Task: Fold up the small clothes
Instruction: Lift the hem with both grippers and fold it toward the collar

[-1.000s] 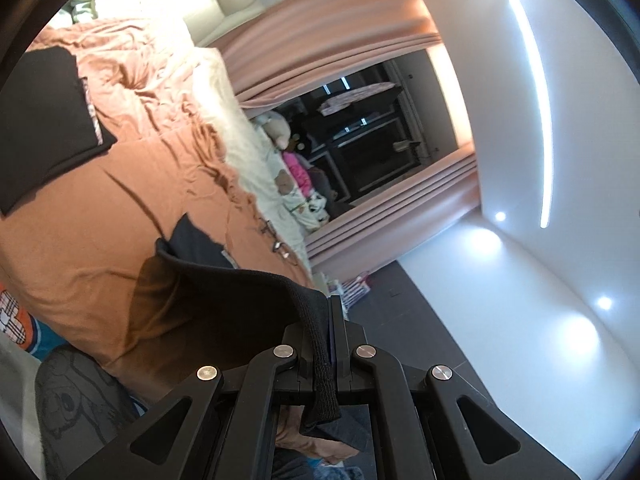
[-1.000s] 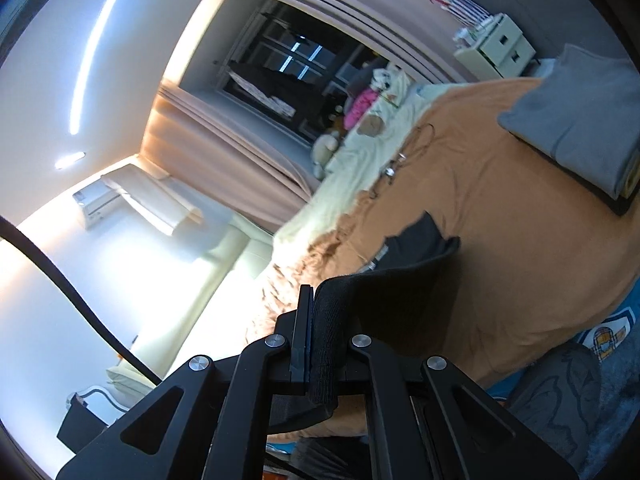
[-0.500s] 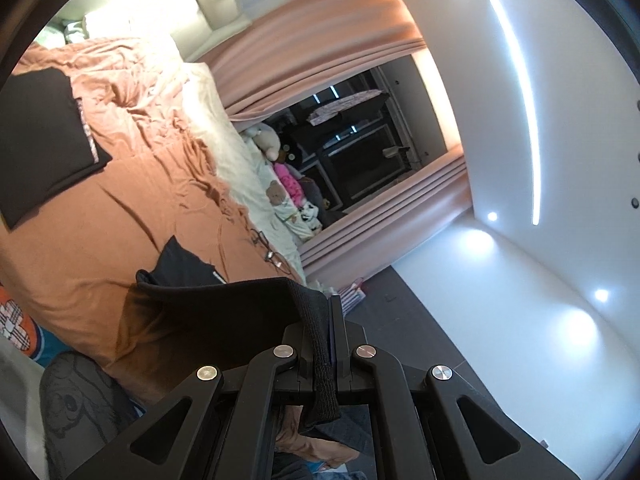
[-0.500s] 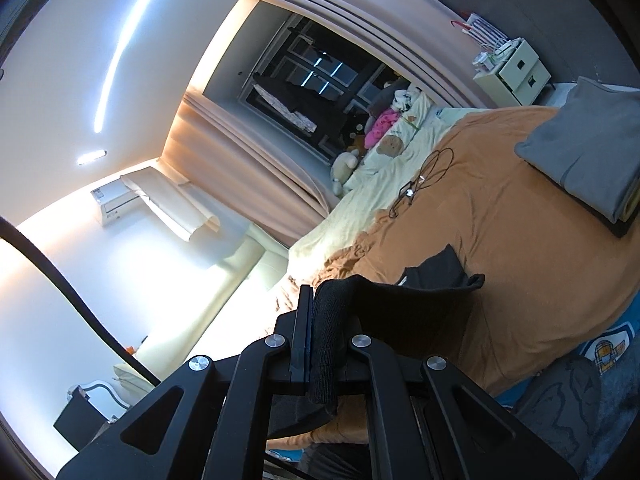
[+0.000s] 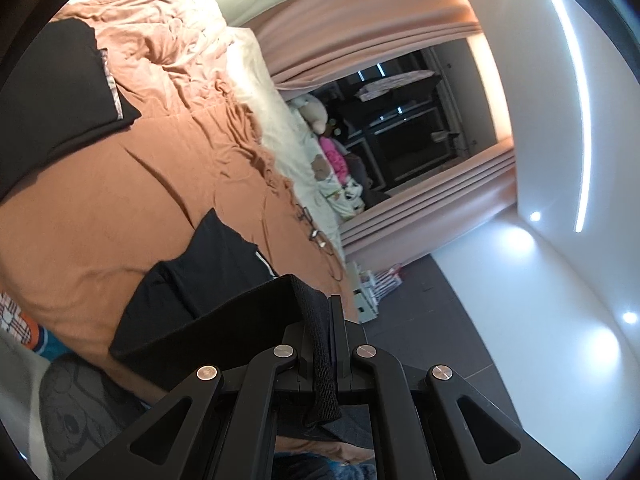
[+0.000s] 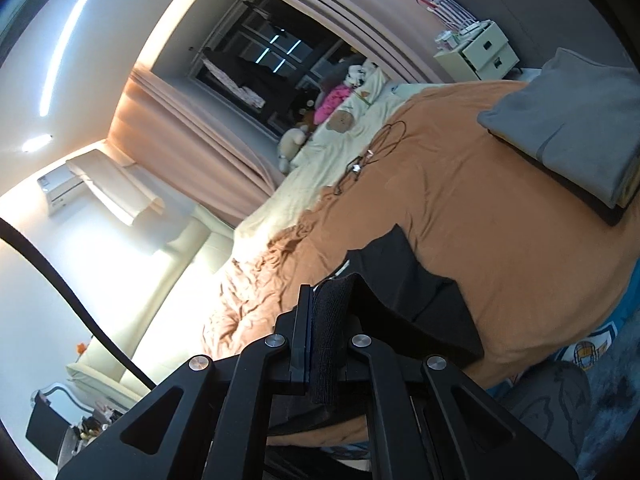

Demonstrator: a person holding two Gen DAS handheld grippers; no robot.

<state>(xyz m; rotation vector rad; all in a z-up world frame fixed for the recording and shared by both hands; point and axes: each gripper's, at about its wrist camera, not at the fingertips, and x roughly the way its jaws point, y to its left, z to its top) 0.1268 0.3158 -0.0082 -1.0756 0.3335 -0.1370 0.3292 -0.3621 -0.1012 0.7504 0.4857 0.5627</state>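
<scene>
- My left gripper (image 5: 325, 320) and right gripper (image 6: 320, 320) each pinched the black garment (image 5: 208, 276).
- It hung over the orange bed (image 5: 120, 208).
- Pink curtains (image 5: 360, 36) stood past the bed.

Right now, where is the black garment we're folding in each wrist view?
Left wrist: black garment lower centre, waistband clamped in the left gripper.
Right wrist: lower centre-right, waistband clamped in the right gripper.
Shared landmark: black cable on the orange bedspread.
</scene>
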